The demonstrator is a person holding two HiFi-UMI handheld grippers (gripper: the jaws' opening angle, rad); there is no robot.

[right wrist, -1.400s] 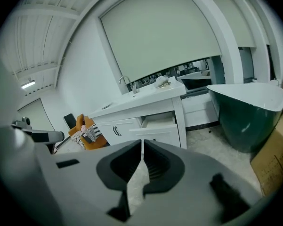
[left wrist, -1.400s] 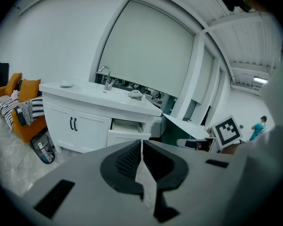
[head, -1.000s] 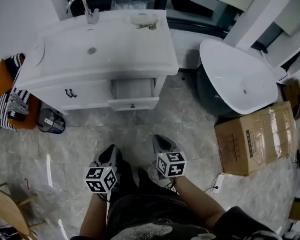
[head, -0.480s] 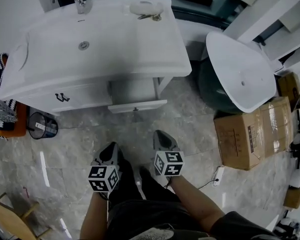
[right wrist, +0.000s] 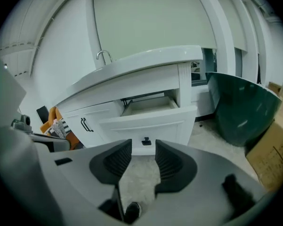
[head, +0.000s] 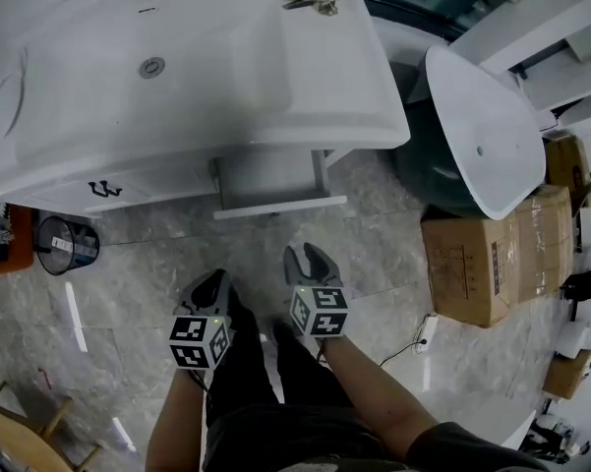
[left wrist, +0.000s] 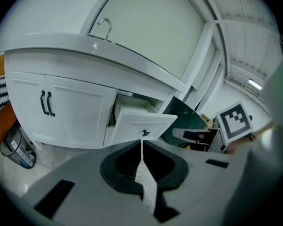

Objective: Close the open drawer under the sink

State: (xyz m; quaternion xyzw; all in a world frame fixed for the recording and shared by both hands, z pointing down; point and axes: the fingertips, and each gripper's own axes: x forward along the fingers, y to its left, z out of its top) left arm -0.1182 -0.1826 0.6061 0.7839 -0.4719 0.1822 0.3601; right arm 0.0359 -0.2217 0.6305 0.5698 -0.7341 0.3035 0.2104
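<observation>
White-painted drawer (head: 280, 205) stood pulled out of the vanity beneath the sink (head: 226, 67), at the cabinet's right end. Its front panel was well forward of the neighbouring doors and its interior was exposed.

Step in hand was judged to be the approach, as neither gripper touched the drawer. Right gripper (head: 310, 257) hung over the floor short of the drawer front, fingers apart with nothing between them. Its own view lined the gap up on the small dark knob (right wrist: 146, 141). Left gripper (head: 212, 281) hung beside it, fingers together and empty.

Next move would call for carrying the right gripper forward to the front panel. It should push squarely, near the knob, so that the drawer runs in straight rather than racking on its slides.

Against the earlier frames, the right fingers, formerly together, had just been opening. Vanity and drawer filled more of the head view, and both grippers stood nearer the drawer front.
</observation>
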